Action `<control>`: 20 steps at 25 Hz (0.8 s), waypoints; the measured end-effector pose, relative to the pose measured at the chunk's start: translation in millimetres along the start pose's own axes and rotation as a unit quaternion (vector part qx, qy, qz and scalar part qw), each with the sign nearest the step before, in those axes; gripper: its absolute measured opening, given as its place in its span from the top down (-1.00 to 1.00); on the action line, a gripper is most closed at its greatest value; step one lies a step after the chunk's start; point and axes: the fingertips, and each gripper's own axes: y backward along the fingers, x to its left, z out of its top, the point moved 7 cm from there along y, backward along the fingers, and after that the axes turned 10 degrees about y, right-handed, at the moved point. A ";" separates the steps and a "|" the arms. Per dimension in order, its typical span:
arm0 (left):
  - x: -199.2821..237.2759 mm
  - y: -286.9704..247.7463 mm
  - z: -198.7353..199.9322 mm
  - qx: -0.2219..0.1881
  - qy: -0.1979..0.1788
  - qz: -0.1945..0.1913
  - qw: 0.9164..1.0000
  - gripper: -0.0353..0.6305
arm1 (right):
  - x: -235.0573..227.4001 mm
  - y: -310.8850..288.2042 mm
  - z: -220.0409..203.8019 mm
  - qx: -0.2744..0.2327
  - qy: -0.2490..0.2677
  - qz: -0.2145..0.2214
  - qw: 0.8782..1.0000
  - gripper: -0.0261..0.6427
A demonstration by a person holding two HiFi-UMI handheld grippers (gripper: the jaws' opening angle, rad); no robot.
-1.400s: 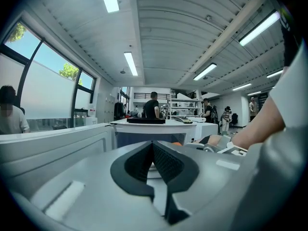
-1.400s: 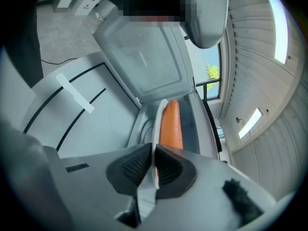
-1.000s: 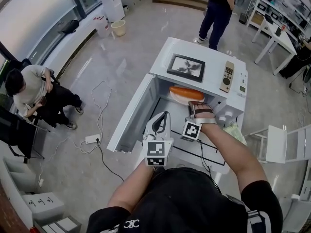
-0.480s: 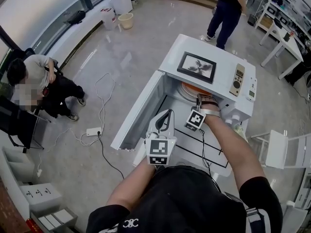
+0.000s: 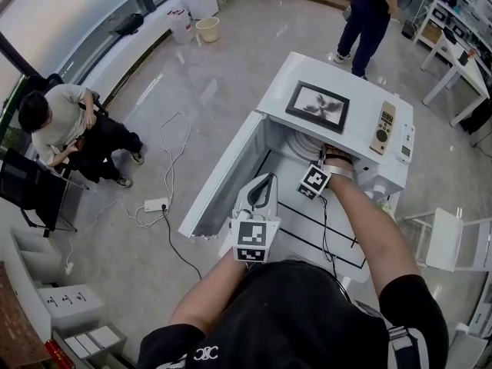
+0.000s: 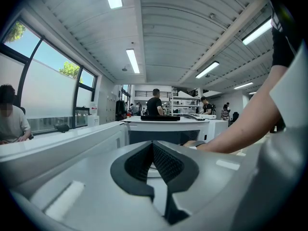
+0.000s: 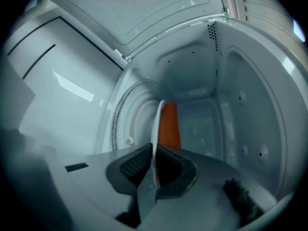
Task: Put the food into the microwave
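Observation:
The white microwave (image 5: 338, 83) stands open, its door (image 5: 223, 177) swung out to the left. My right gripper (image 7: 153, 160) is inside the cavity, shut on the rim of a white plate (image 7: 156, 124) seen edge-on. An orange piece of food (image 7: 169, 126) lies on that plate, over the turntable ring (image 7: 119, 114). In the head view my right gripper (image 5: 330, 158) reaches into the opening, and only a sliver of the plate (image 5: 296, 142) shows. My left gripper (image 5: 261, 183) hovers in front of the microwave, shut and holding nothing; its pads (image 6: 163, 160) meet.
A framed picture (image 5: 317, 106) and a remote (image 5: 383, 127) lie on the microwave's top. A power strip (image 5: 157, 204) with cables lies on the floor at left. One person (image 5: 61, 125) sits at far left, another (image 5: 373, 10) stands beyond. A white chair (image 5: 446, 241) is at right.
My right gripper has pushed forward and down into the cavity with the plate; the orange food is now hidden under the microwave's top in the head view. The left gripper stayed put.

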 end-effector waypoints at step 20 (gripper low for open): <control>7.0 -4.9 -7.0 0.018 0.008 0.016 1.000 0.87 | -13.6 -1.6 13.5 -0.099 -0.108 0.064 0.987 0.72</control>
